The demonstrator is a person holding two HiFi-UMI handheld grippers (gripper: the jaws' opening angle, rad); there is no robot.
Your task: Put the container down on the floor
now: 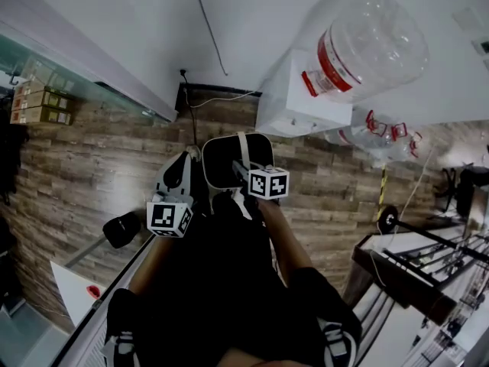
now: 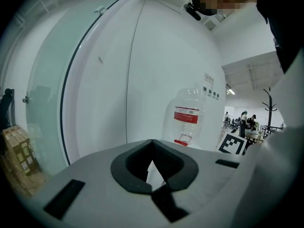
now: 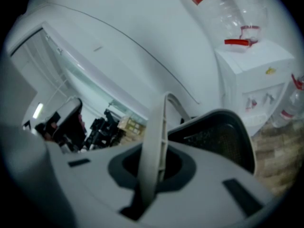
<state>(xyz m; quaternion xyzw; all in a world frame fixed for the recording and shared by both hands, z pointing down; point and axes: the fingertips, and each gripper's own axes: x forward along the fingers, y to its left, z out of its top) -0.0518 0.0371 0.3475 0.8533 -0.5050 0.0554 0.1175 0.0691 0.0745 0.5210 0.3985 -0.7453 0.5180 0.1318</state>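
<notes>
In the head view a black mesh container [image 1: 229, 161] with a white rim hangs above the wood floor [image 1: 92, 174], in front of my body. A white handle strap [image 1: 243, 150] crosses its top. My right gripper [image 1: 244, 168] is shut on that strap; in the right gripper view the strap [image 3: 154, 141] runs up between the jaws and the black mesh container [image 3: 221, 134] hangs just behind. My left gripper [image 1: 186, 163] sits close to the container's left side. In the left gripper view its jaws [image 2: 153, 172] are shut, with nothing seen between them.
A white water dispenser [image 1: 294, 102] with a big clear bottle [image 1: 367, 44] stands against the wall ahead, and spare bottles [image 1: 382, 136] lie beside it. Cardboard boxes [image 1: 42, 102] sit behind glass at the left. Metal racks [image 1: 428, 266] stand at the right.
</notes>
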